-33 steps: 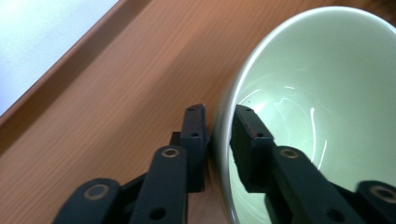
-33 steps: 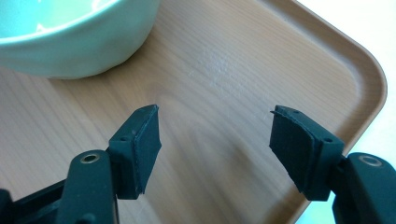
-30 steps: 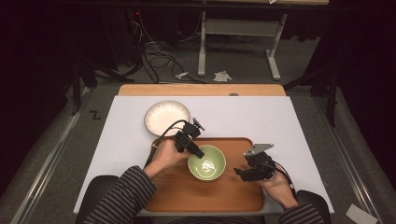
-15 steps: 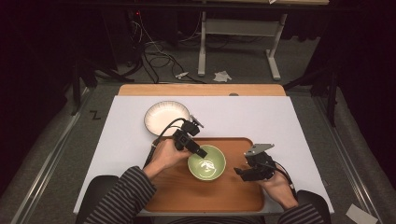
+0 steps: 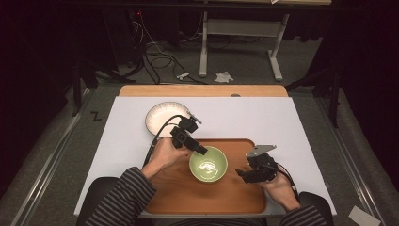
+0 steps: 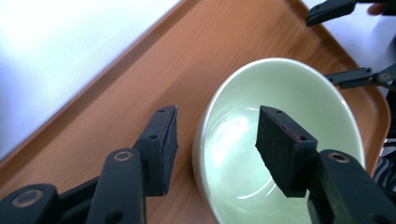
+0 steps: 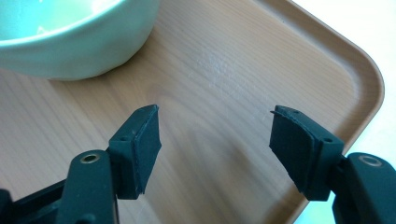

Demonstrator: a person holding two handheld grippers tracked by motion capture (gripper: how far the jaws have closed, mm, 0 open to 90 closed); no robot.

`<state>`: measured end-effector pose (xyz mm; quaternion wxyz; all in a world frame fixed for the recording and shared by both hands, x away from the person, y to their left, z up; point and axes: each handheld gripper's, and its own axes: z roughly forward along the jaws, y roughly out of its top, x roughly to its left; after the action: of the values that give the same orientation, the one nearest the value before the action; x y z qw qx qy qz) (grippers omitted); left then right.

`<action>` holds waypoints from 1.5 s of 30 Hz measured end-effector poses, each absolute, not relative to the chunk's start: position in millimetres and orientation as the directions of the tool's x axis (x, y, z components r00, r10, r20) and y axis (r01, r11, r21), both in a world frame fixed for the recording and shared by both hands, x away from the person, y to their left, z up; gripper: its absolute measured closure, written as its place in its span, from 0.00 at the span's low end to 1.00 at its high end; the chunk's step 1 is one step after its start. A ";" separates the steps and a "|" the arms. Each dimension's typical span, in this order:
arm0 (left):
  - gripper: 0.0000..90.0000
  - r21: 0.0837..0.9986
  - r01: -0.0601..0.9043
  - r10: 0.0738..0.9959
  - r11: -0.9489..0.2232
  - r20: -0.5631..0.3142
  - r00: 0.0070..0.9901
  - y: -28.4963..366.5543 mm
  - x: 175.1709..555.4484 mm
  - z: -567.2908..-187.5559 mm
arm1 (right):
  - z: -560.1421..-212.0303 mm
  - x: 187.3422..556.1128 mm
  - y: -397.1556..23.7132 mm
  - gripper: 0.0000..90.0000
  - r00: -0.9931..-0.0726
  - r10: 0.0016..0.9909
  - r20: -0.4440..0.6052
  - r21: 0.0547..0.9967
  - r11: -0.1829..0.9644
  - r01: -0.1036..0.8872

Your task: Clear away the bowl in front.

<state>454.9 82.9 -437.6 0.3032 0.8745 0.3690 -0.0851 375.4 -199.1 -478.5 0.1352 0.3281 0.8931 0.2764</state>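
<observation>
Green bowl [image 5: 208,164] on wooden tray [image 5: 207,197], no readable writing, left tongs [image 6: 215,140] just opening astride its rim, right tongs [image 7: 215,149] open.

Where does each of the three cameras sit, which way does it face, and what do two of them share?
High view: above the person's side, facing forward and down on the table; forearms, both hands show.
Left gripper view: on the left gripper, facing the bowl, jaws just opening astride its rim.
Right gripper view: on the right gripper, facing the tray.
All share bowl and tray.
</observation>
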 end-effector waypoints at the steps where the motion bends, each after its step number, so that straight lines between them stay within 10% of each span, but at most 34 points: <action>1: 0.54 0.474 0.695 0.593 -0.541 -0.371 0.714 83.3 454.4 -435.6 | -478.6 375.5 -198.9 0.39 -0.747 0.662 -0.059 0.582 0.631 0.513; 45: 0.51 0.560 0.728 0.681 -0.395 -0.354 0.641 148.3 406.0 -406.8 | -479.3 375.1 -196.5 0.39 -0.751 0.658 -0.056 0.580 0.633 0.512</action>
<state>406.0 148.3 -406.8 0.3527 0.8344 0.4221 -0.0336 375.1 -196.5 -479.3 0.1327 0.3273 0.8939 0.2760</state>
